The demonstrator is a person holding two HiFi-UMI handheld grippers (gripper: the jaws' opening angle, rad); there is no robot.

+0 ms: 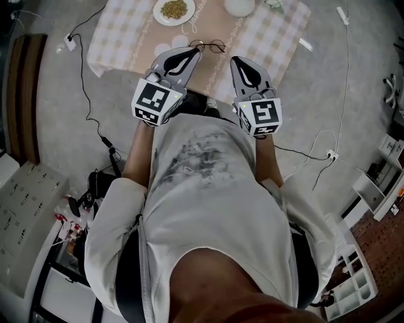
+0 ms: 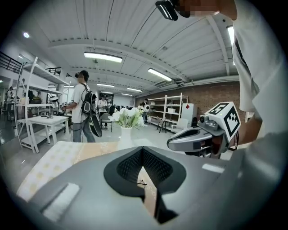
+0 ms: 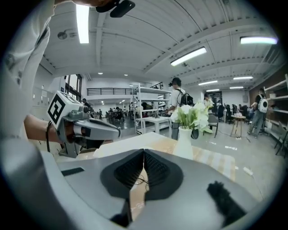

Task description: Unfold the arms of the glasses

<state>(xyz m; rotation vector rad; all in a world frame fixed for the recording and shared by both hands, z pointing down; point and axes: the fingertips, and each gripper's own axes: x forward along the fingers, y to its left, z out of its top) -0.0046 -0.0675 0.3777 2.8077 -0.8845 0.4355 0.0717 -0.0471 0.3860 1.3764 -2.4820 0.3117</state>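
Starting with the head view: the glasses [image 1: 207, 45] lay on the table [image 1: 120, 38], close to its near edge, and neither tool touched them. The left gripper [image 1: 194, 53] sat just short of them at 7 o'clock and the right gripper [image 1: 235, 61] at 5 o'clock. The arms of the glasses were too small to read. By judgement, unfolding had not begun and all of it was left to do. A plate [image 1: 173, 11] at 11 o'clock and a bowl [image 1: 240, 6] at 1 o'clock stood apart, leaving bare cloth at 3 and 9 o'clock.

Left gripper view: the jaws were clenched tip to tip on nothing. The glasses showed beyond, through the gap below the tips. A vase [image 2: 127, 123] stood farther off at 12 o'clock.

Right gripper view: the jaws were likewise clenched and empty, with the glasses lying ahead, apart from the pads.
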